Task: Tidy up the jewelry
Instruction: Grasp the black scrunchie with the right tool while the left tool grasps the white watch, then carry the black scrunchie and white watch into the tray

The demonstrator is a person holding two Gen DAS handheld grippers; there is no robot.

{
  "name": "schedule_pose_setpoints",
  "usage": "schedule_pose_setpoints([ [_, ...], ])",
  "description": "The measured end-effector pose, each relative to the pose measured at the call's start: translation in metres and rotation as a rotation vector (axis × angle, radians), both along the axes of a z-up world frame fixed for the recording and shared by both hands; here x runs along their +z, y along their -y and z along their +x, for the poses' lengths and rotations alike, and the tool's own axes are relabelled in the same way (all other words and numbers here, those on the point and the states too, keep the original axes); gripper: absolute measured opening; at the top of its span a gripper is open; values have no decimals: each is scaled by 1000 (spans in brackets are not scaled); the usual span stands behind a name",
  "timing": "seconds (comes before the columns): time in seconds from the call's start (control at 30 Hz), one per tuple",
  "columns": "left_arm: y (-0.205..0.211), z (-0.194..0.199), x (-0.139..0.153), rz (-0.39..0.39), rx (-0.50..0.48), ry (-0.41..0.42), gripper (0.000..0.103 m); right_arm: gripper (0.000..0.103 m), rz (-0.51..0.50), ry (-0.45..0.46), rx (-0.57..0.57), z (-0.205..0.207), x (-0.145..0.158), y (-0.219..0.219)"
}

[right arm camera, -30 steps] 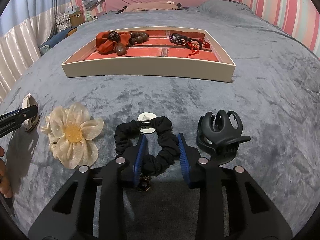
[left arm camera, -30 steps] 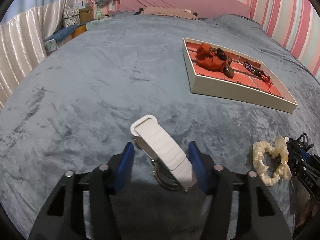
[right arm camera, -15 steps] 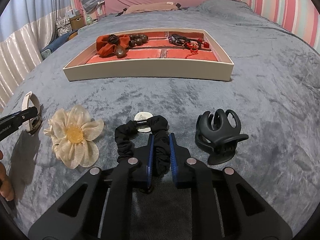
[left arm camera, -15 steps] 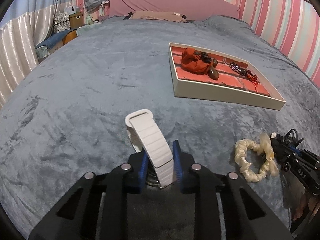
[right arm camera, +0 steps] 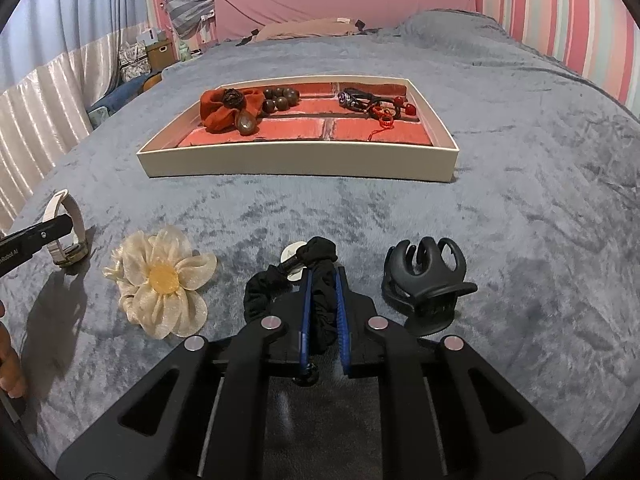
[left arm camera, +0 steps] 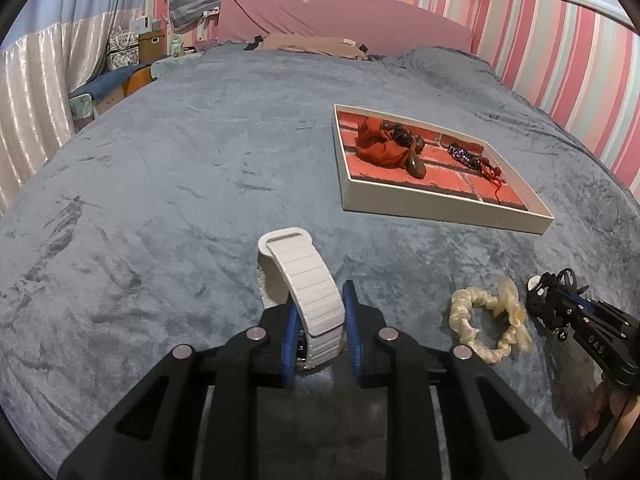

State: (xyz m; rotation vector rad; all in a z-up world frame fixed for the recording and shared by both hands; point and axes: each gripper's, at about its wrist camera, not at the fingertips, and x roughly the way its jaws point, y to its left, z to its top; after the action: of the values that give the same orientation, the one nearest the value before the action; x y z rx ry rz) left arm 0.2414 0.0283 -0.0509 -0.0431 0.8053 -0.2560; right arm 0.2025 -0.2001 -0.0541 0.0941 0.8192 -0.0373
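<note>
A grey bed (right arm camera: 520, 208) fills both views, with the tray (right arm camera: 296, 162) at upper centre of the right view. Your left claw (left arm camera: 318, 330) is clamped on the white watch (left arm camera: 304, 280) at lower centre of its frame. Your right claw (right arm camera: 322, 312) pinches the black scrunchie (right arm camera: 320, 280) at lower centre, between the cream flower (right arm camera: 162, 280) and the black clip (right arm camera: 424, 280).

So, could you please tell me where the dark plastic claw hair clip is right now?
In the right wrist view, the dark plastic claw hair clip lies on the grey blanket, just right of the right gripper.
</note>
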Motion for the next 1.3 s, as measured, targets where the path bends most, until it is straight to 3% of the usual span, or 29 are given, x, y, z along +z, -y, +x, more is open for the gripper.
schedule_pose_setpoints([
  [0.73, 6, 4, 29, -45, -22, 40, 21, 12, 5, 50, 15, 11, 22, 3],
  [1.3, 93, 68, 60, -24, -150, 99, 21, 12, -37, 142, 18, 79, 79, 24],
])
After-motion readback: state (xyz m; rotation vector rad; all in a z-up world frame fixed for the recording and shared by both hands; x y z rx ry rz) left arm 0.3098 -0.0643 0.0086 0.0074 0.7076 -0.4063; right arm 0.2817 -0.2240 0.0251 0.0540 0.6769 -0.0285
